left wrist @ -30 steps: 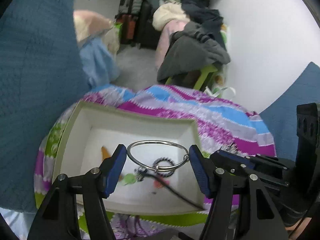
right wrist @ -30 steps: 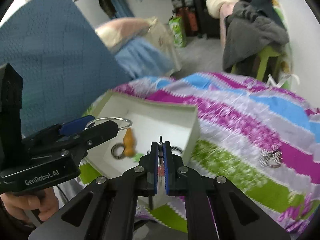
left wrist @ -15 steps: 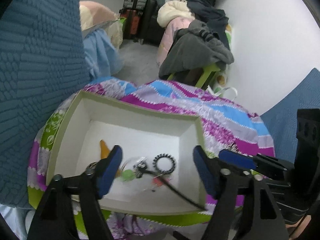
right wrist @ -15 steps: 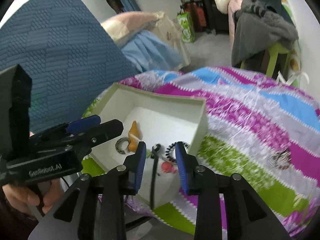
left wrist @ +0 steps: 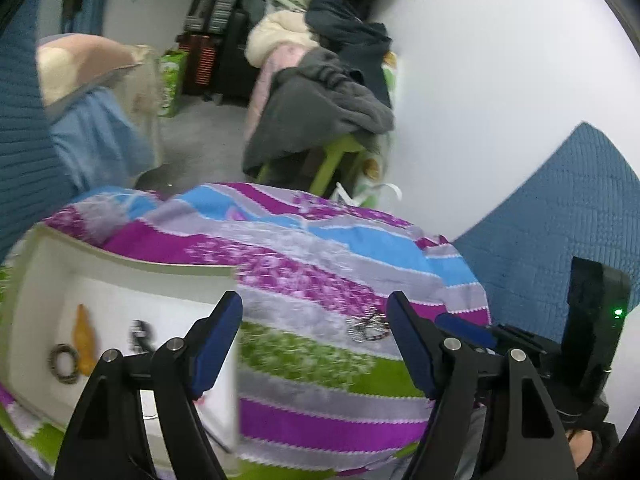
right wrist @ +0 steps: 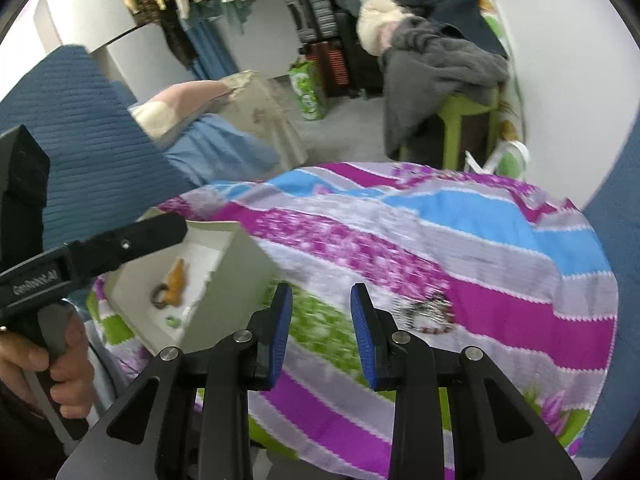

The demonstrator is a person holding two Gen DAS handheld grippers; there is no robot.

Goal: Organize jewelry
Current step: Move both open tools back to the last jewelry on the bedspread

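The left gripper (left wrist: pixel 314 322) is spread wide with nothing between its blue pads, and its jaws are closing slightly; it hangs over the striped cloth (left wrist: pixel 320 384) covering the counter; the right gripper (right wrist: pixel 320 312) is partly spread, also empty, above the same cloth; a small heap of beaded jewelry (right wrist: pixel 428 314) lies on a purple and grey stripe just right of the right gripper's pads, and in the left wrist view that heap (left wrist: pixel 366 326) sits just inside the left gripper's right-hand pad; the white box (left wrist: pixel 48 280) stands at the left, holding an orange piece (left wrist: pixel 83 338), a dark ring (left wrist: pixel 63 363) touching it, and a blurred dark item (left wrist: pixel 140 336); a hand (right wrist: pixel 60 376) grips the left handle
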